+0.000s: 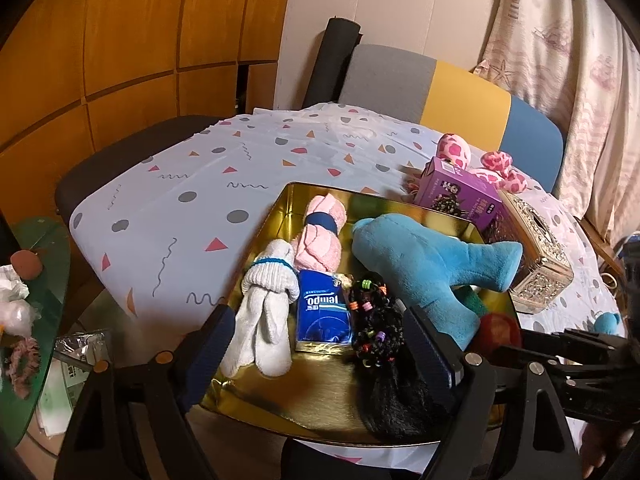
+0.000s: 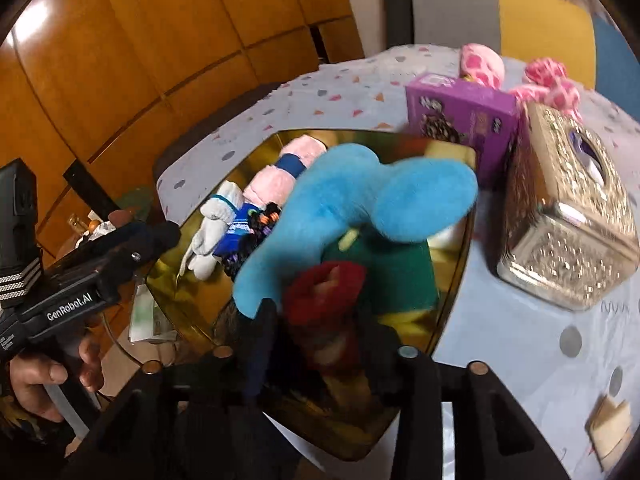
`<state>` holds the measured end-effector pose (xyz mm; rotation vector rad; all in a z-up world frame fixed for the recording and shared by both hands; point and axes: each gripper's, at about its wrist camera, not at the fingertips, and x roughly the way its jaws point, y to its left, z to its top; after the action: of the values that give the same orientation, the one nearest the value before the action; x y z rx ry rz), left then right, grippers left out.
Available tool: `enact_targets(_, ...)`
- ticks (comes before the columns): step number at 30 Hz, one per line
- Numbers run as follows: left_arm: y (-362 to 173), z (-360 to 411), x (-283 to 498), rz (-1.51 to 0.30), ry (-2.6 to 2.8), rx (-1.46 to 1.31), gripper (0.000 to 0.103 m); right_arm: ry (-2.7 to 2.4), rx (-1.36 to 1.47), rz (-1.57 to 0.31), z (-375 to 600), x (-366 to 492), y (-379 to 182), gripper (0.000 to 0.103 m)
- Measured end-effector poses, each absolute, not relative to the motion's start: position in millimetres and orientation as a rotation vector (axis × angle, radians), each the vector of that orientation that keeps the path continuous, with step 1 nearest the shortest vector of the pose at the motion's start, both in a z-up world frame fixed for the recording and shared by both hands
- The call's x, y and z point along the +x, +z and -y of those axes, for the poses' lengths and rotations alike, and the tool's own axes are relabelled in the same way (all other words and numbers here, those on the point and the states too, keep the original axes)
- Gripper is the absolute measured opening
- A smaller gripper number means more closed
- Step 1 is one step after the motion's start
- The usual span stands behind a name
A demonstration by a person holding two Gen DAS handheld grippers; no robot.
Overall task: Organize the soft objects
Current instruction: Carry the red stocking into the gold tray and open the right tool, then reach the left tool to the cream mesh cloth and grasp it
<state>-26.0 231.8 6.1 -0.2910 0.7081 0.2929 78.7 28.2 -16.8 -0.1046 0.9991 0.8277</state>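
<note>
A gold tray on the patterned tablecloth holds white socks, a pink towel roll, a blue tissue pack, a black beaded hair piece and a blue plush toy. My left gripper stands open at the tray's near edge, straddling the socks, pack and hair piece without touching them. My right gripper is over the tray's right side, shut on a red and green soft toy that lies partly under the blue plush. This view is blurred.
Right of the tray stand a purple box and an ornate silver tissue box, with a pink spotted plush behind them. A chair is at the far side. A green glass side table with clutter sits on the left.
</note>
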Motion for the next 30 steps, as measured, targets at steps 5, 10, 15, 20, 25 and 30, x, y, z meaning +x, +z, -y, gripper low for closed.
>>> enact_targets(5, 5.0, -231.6, -24.0, -0.714, 0.295, -0.292, 0.087, 0.827, -0.071, -0.978, -14.0, 75.0, -10.9, 0.041)
enact_targets(10, 13.2, -217.5, -23.2, -0.695, 0.282, -0.24, 0.089, 0.823, -0.054, -0.972, -11.2, 73.6, -11.8, 0.041)
enact_targets(15, 22.9, -206.8, -21.8, -0.677, 0.262, -0.211, 0.091, 0.789, -0.07, -0.906, -0.7, 64.4, 0.1, 0.041)
enact_targets(20, 27.4, -193.2, -20.5, -0.673, 0.241, -0.179, 0.091, 0.722, -0.081, -0.856, 22.5, 59.9, 9.1, 0.042)
enact_targets(25, 35.7, -175.5, -20.6, -0.649, 0.198, -0.133, 0.091, 0.635, -0.053, -0.849, 56.8, 67.8, 11.3, 0.042)
enact_targets(30, 43.5, -155.6, -16.9, -0.639, 0.144, -0.094, 0.091, 0.517, -0.015, -0.85, 101.1, 79.6, 12.6, 0.042)
